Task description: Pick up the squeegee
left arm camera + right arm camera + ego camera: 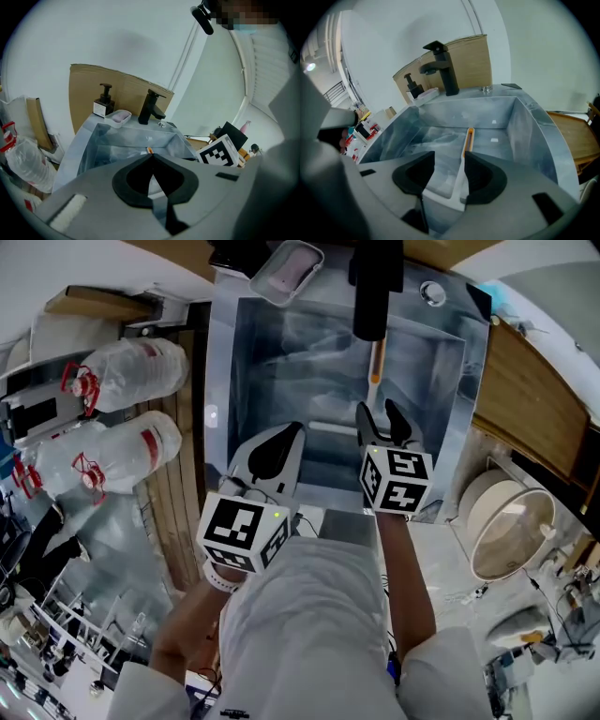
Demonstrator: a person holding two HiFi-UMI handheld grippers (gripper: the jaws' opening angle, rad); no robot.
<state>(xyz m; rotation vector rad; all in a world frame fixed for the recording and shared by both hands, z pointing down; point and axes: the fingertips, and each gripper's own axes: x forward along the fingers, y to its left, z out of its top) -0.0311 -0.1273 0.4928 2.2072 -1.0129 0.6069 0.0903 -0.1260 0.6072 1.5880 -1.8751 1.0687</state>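
The squeegee lies on the bottom of the grey sink, its orange handle end pointing toward the faucet. In the right gripper view its white part runs up between the jaws, close beside the right-hand one, with the orange end beyond the tips. My right gripper is open over it, and the pads do not press on it. My left gripper hovers at the sink's near left, shut on nothing. Just past its tips shows the squeegee's orange tip.
A black faucet overhangs the sink's far side, with a soap dish and a pump bottle beside it. Clear plastic bags lie left of the sink. A wooden board and a round bowl are at the right.
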